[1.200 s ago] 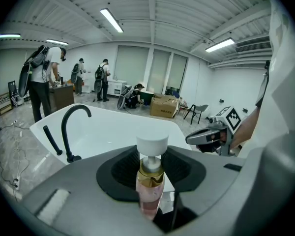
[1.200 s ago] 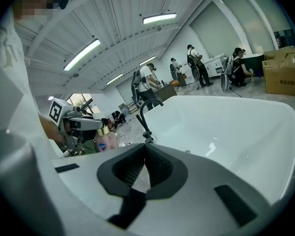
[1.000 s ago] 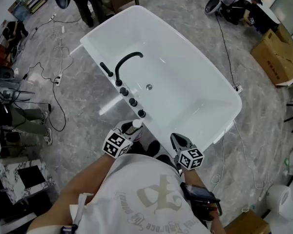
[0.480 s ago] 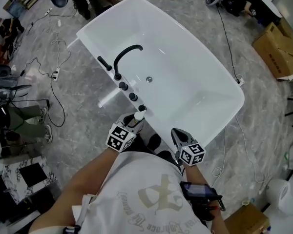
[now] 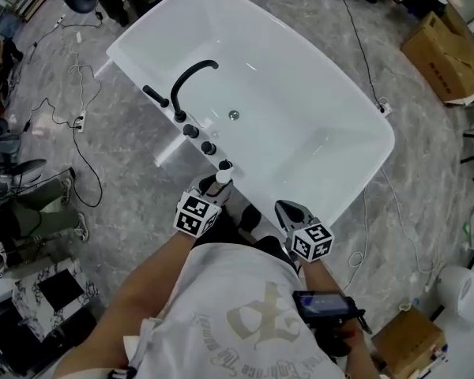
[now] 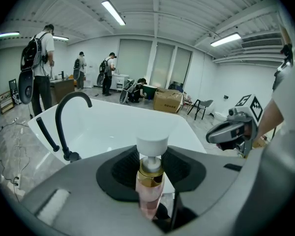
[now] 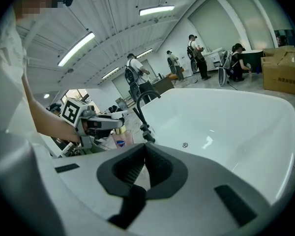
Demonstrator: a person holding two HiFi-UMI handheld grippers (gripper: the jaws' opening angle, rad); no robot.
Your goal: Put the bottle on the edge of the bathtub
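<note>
Left hand-held gripper (image 6: pixel 151 167): pinching the bottle (image 6: pixel 150 193) by its pink body, a pad on each side. The gold collar and white pump cap stand clear above the jaws.
Right hand-held gripper (image 7: pixel 145 156): pads pressed together at the tips, nothing between them. It sits idle off to the right, near the tub's near rim.
Bottle, position: upright in my left grip. In the head view its cap lies just beside the nearest black knob (image 5: pixel 223 164), at the near rim of the bathtub (image 5: pixel 300 133).
Bottle, contact: I cannot tell whether its base touches the rim, because the gripper body hides it.
Bathtub fittings: a black arched faucet (image 5: pixel 191 81) and a row of knobs run along the near rim. The basin is bare and white.
Done, by my reading: bottle picked up and brought to the tub's edge.
Left to do: settle the base on a flat stretch of rim clear of the knobs, spread the jaws and back away.
Watch: the rim looks narrow and the bottle is tall, so I judge it could tip on release.
</note>
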